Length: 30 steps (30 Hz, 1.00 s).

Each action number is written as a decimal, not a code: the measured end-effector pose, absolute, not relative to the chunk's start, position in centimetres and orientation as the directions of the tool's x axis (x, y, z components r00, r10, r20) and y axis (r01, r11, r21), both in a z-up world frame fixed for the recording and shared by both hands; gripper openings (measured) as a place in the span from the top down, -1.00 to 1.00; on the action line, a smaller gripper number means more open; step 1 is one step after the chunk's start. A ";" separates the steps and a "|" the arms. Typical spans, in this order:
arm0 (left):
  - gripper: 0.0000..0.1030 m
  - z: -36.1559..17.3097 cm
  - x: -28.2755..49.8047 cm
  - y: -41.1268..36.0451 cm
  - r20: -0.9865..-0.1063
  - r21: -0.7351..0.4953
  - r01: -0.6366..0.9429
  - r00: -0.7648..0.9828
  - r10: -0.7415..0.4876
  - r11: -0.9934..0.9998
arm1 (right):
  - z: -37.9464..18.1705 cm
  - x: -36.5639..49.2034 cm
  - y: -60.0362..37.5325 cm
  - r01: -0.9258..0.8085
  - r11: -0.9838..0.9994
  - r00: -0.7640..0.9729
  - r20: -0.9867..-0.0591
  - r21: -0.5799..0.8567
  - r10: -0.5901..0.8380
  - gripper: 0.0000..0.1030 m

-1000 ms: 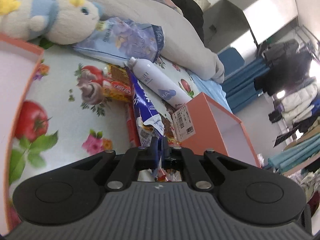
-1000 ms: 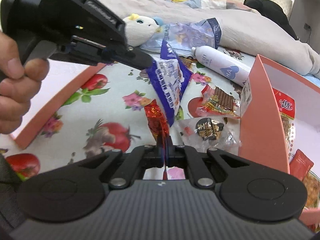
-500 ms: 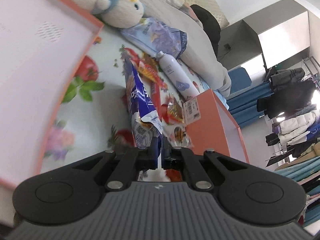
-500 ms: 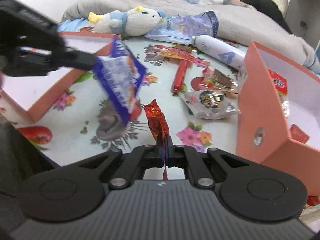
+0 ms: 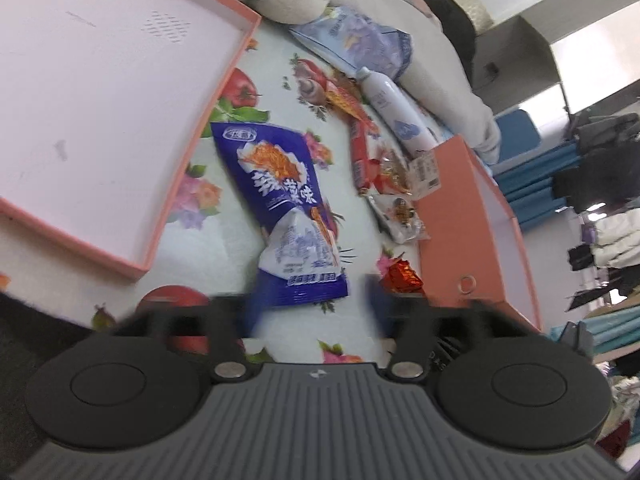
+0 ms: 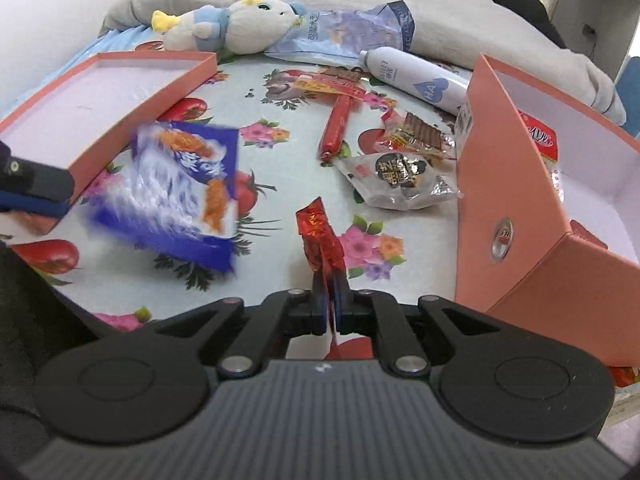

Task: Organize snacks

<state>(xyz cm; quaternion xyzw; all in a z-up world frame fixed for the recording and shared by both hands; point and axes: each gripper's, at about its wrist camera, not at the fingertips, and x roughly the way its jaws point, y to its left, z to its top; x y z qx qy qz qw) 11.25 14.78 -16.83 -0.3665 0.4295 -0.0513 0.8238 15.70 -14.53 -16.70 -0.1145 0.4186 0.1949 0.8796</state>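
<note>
My left gripper (image 5: 310, 312) is open, its jaws wide apart and blurred. The blue snack bag (image 5: 280, 204) lies loose just ahead of it on the floral cloth, blurred in the right wrist view (image 6: 180, 196), beside the shallow orange lid (image 5: 100, 120). My right gripper (image 6: 329, 304) is shut on a red foil snack (image 6: 318, 236), held above the cloth left of the tall orange box (image 6: 532, 216). The left gripper's fingertip (image 6: 36, 192) shows at the left edge of the right wrist view.
A red sausage stick (image 6: 336, 128), a brown wafer pack (image 6: 420, 136) and a clear pack (image 6: 396, 176) lie on the cloth. A white bottle (image 6: 416, 78), a pale blue bag (image 6: 344, 36) and a plush toy (image 6: 236, 26) lie behind. The box holds red packets (image 6: 540, 136).
My left gripper has opened and let go of the blue bag, which dropped onto the cloth beside the lid. My right gripper still holds the red foil snack.
</note>
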 end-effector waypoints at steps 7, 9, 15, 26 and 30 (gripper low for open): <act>-0.70 -16.5 13.0 13.1 -0.706 -0.588 -0.247 0.622 -0.340 0.770 | -16.5 15.5 -15.8 -0.446 0.894 0.564 -0.761 0.044 0.319 -0.40; -0.78 -16.6 13.9 12.5 -0.718 -0.572 -0.260 0.618 -0.321 0.778 | -16.7 15.7 -16.1 -0.448 0.891 0.556 -0.759 0.069 0.339 -0.40; -0.78 -17.6 17.0 10.9 -0.763 -0.507 -0.298 0.591 -0.261 0.809 | -17.4 16.8 -16.6 -0.468 0.882 0.568 -0.745 0.057 0.350 -0.40; -0.78 -20.0 19.8 9.4 -0.819 -0.408 -0.332 0.546 -0.179 0.851 | -18.9 18.4 -16.1 -0.548 0.836 0.539 -0.749 0.034 0.384 -0.37; -0.78 -20.3 20.0 9.0 -0.813 -0.392 -0.328 0.561 -0.157 0.860 | -19.3 18.4 -16.1 -0.545 0.836 0.530 -0.746 0.066 0.404 -0.19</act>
